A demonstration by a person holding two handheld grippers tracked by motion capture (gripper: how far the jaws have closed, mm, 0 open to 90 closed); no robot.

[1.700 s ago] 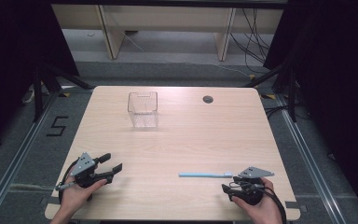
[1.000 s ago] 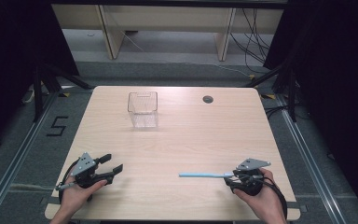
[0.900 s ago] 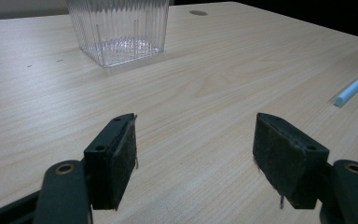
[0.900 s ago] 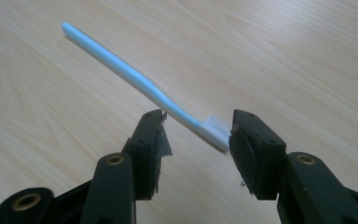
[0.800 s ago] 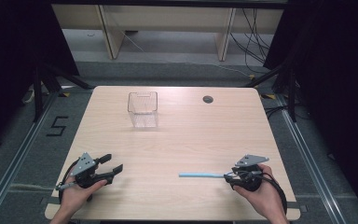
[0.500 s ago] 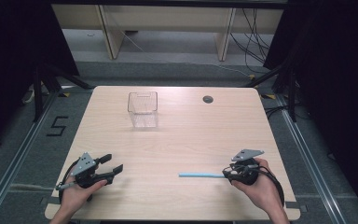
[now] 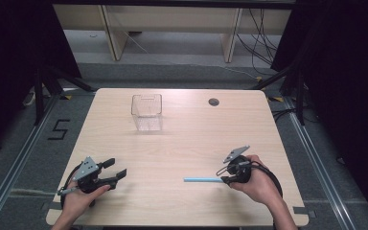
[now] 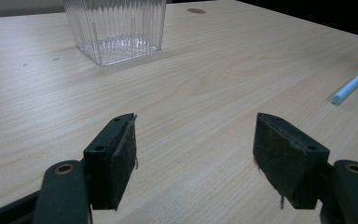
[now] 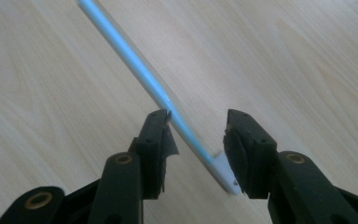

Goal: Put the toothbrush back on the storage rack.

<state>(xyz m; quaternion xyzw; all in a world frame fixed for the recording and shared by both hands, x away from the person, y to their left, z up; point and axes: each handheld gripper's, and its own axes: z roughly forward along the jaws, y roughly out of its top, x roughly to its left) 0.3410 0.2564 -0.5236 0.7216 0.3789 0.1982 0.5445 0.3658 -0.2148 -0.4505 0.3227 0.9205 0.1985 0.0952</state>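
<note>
A pale wooden table (image 7: 182,143) takes up most of the high view, with a dark round grommet (image 7: 213,101) set into its far edge. Toward the far left of it stands a clear ribbed plastic container (image 7: 147,111), upright and open-topped; the left gripper view shows its lower walls (image 8: 116,28) well ahead of the jaws.

The left gripper (image 7: 117,171) rests low near the table's near-left corner, held in the person's left hand (image 7: 79,199). Its jaws stand wide apart with only bare wood between them.

The right gripper (image 7: 223,175) sits at the near right, in the right hand (image 7: 256,184), tilted down at the table. Its jaws have just been closing and are now about half apart.

A thin light-blue straw (image 7: 202,180) lies flat on the table, well apart from the container. Its white-tipped end (image 9: 191,140) runs between the right jaws; one pad seems to brush the tip, though I cannot tell for sure, and the jaws do not yet clamp it.
</note>
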